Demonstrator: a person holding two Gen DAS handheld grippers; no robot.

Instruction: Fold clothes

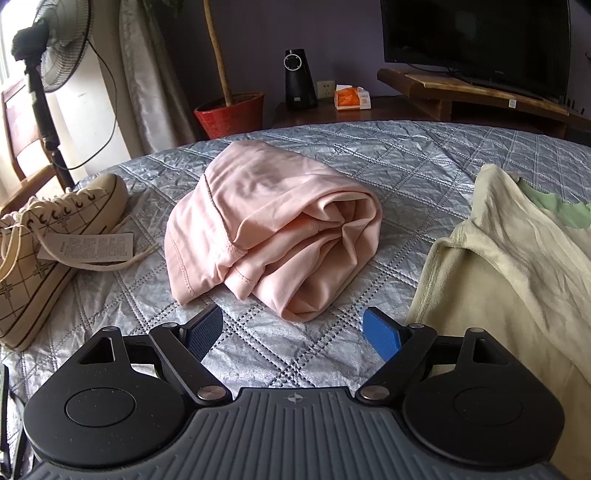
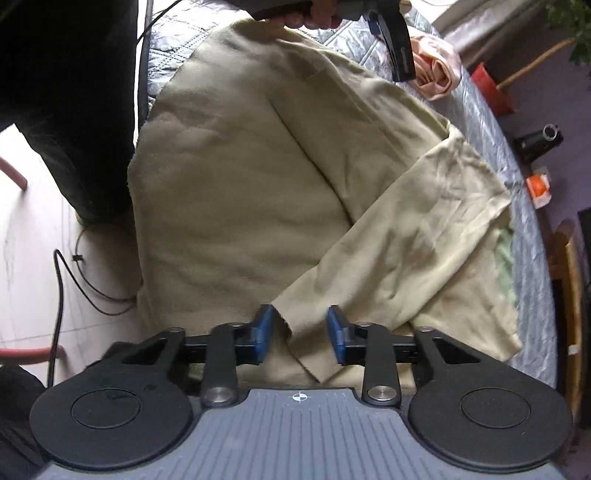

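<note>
Left gripper (image 1: 293, 332): jaws wide apart, nothing between them, over bare quilt (image 1: 406, 155).
Right gripper (image 2: 301, 338): jaws narrowed around a cloth edge; pads look just clear of it, so no clamp shows.
Cream garment (image 2: 229, 206): spread on the bed's near side; folded flap (image 2: 417, 258) at 3 o'clock of centre.
Left view only: pink garment (image 1: 273, 229) bundled at centre; shoe (image 1: 48, 251) at 9 o'clock; fan (image 1: 55, 40) at 10; TV (image 1: 476, 40) at 1.
Right view only: floor cable (image 2: 74, 273) at 9 o'clock; a hand (image 2: 314, 16) at 12 on the other tool.
Both views: red pot (image 1: 231, 114); green cloth (image 1: 557, 210) under the cream.
</note>
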